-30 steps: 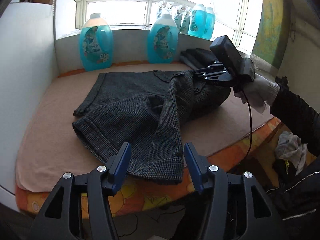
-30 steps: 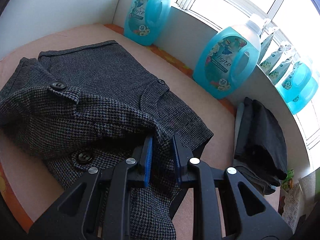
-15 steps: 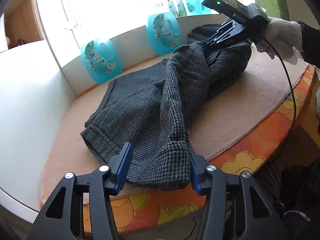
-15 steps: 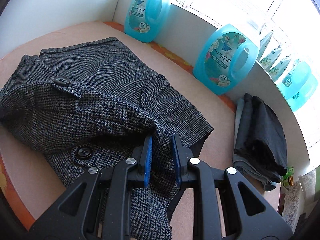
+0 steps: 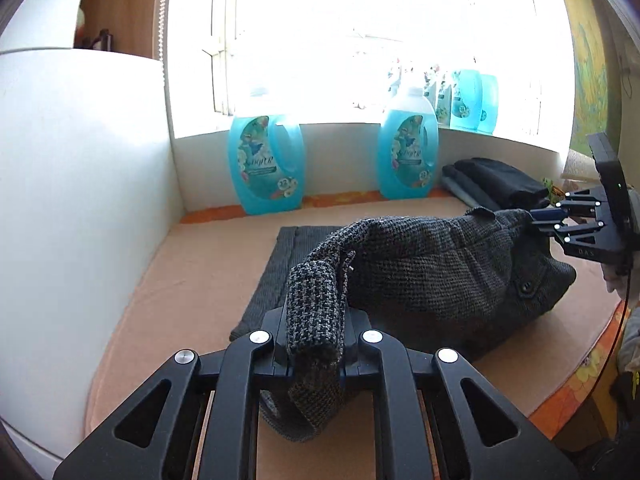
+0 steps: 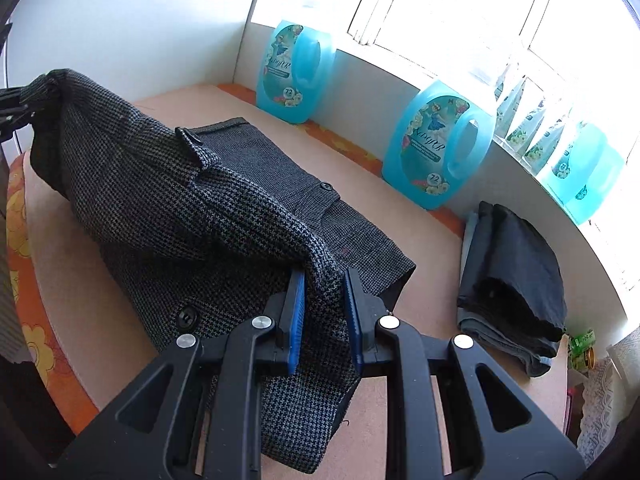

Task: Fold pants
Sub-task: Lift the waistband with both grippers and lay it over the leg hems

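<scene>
Gripping a rolled hem of the grey houndstooth pants (image 5: 436, 264), the left gripper (image 5: 316, 344) has its jaws pressed in on the cloth from both sides, and a thick fold of fabric bulges up between them and hangs down over the front of the tool. Across the pile, the right gripper (image 6: 323, 312) pinches the waistband end of the same garment between its blue finger pads (image 6: 297, 320), with cloth filling the gap and a flap draping below. In the left wrist view that tool appears at the far right edge, held by a hand in a pale glove (image 5: 616, 280), its tips biting the cloth near a belt loop.

Between the two tools the upper layer of the pants is lifted into a ridge, while the lower layer lies flat on the peach-coloured mat (image 5: 192, 264) that covers the table. Dark buttons (image 6: 187, 316) show on the raised layer and on the flat pocket flap behind it. An orange flowered cloth (image 6: 18, 216) peeks out along the table's near edge.

Behind the pants, two large turquoise detergent bottles (image 6: 294, 76) stand against the low white wall below the window, well apart from each other. More bottles of the same colour line the sill farther right. A stack of folded dark garments (image 6: 516, 276) rests on the mat near the right-hand bottle, apart from the pants. A white panel (image 5: 80, 184) closes the left side of the table.
</scene>
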